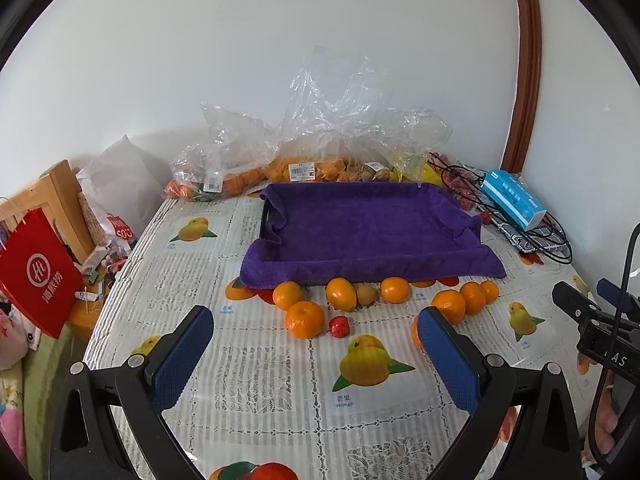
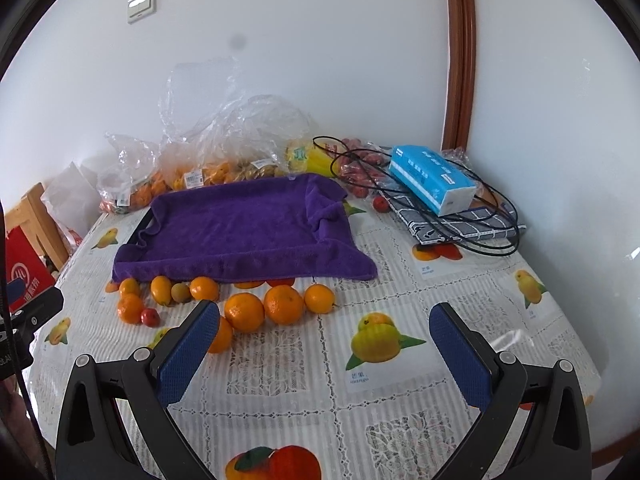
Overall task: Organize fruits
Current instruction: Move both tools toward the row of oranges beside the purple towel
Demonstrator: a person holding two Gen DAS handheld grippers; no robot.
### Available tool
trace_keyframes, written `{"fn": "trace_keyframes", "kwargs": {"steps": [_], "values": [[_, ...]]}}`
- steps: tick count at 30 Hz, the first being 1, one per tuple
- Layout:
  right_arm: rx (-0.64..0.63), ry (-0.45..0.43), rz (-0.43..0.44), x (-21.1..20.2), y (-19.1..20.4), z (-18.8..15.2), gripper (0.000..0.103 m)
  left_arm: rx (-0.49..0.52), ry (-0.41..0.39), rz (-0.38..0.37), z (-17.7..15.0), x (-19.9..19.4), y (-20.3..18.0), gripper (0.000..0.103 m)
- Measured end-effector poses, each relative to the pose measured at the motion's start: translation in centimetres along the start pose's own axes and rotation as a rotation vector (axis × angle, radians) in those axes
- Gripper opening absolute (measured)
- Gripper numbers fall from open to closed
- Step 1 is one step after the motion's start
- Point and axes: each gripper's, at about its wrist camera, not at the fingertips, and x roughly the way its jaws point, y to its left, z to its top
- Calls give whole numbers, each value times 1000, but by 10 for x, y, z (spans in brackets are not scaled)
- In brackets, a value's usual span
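Two grippers hover low over the desk's near edge, both spread wide with nothing between their blue pads: the left gripper and the right gripper. Loose fruit lies in a ragged row along the front hem of the purple towel, which drapes a dark tray whose rim shows only at the towel's left side. In the row are several oranges, a small red fruit touching the nearest of them, and a dull green-brown fruit, perhaps a kiwi, wedged between two oranges. One more orange is half hidden behind the right gripper's left finger. Along the desk's far edge, clear bags hold more fruit, hard to make out through the crinkled plastic. At the far right corner a blue tissue pack sits on a checked cloth amid looped black cable. A red bag hangs off the left edge.
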Motion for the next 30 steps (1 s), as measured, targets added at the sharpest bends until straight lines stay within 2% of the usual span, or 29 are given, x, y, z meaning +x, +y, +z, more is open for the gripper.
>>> {"fn": "trace_keyframes", "kwargs": {"steps": [2,6,12,16,18,23,26,30], "values": [[1,6,5,7,-1,-2,103,-12,7,1,-2,8,2,102],[10,23,67,24,-7,-8,103,-26,44,-20,-7,25,7,102],[-15,67,-9,52,-13,-16,102,-28,79,-2,-12,48,6,102],[21,113,0,71,-28,-21,90,-35,89,-11,-13,59,6,102],[45,135,4,80,-35,-24,79,-39,95,-3,-14,65,7,102],[84,148,68,98,-44,-25,68,-67,125,-21,-14,83,13,102],[61,135,84,107,-38,-20,67,-85,144,-15,-14,92,16,102],[42,136,103,121,-29,-11,56,-108,154,-27,-14,102,21,102]]}}
